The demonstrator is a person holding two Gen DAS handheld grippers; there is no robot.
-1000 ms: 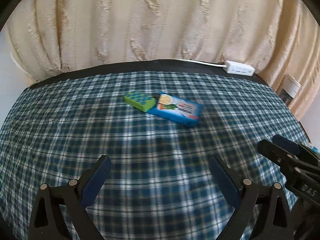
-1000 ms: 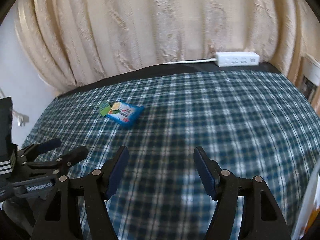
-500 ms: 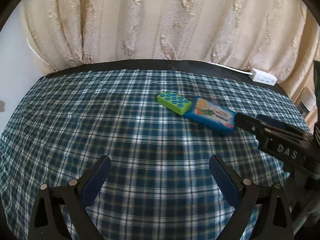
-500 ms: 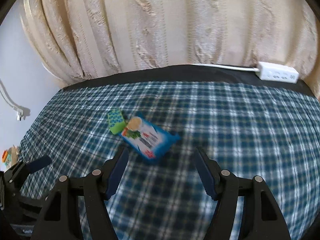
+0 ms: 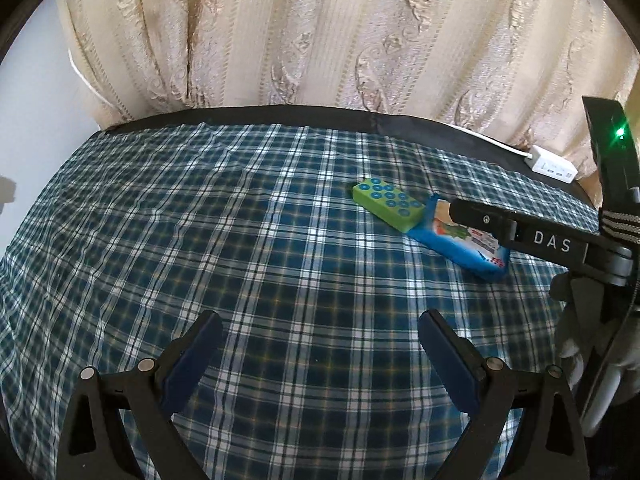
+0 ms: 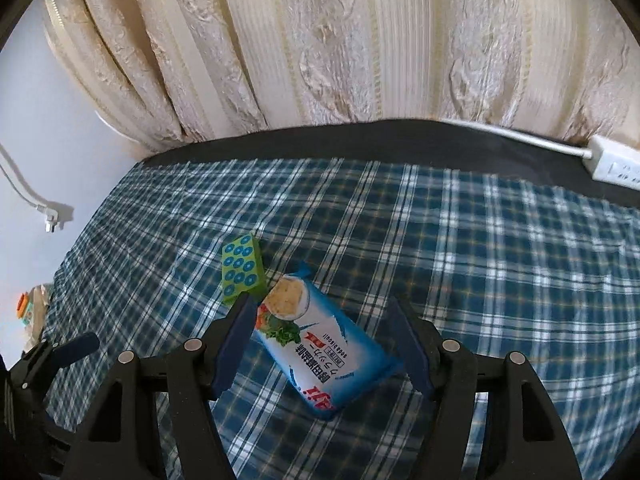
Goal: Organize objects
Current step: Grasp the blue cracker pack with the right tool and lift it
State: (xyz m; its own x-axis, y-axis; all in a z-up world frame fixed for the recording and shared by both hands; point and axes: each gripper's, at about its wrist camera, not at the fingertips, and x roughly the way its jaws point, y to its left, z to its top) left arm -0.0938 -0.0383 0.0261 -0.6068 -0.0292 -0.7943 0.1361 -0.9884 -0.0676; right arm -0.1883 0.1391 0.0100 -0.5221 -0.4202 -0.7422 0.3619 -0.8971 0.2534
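Biscuit packet lay flat on plaid cloth, slantwise, its near end framed by right gripper — jaws spread wide, nothing held, blue pads to either side of the packet and not seen touching it. Lay with its far end touching or just beside green block; could not tell which. Left gripper hung well back over bare cloth, jaws likewise apart and empty. From the left wrist view, only part of the packet showed, behind the right gripper's finger.

Judged light, by the look of it: a puffed foil pillow, smooth and likely slippery, soft at the walls with brittle crackers inside. Best taken across the narrow width near the middle, long sides against the pads, with gentle closure — a hard squeeze could crush the contents, a hold on a crimped end could let it swing or slide out. Risk also of nudging the block while closing.

Power strip sat at the table's far edge, well apart.
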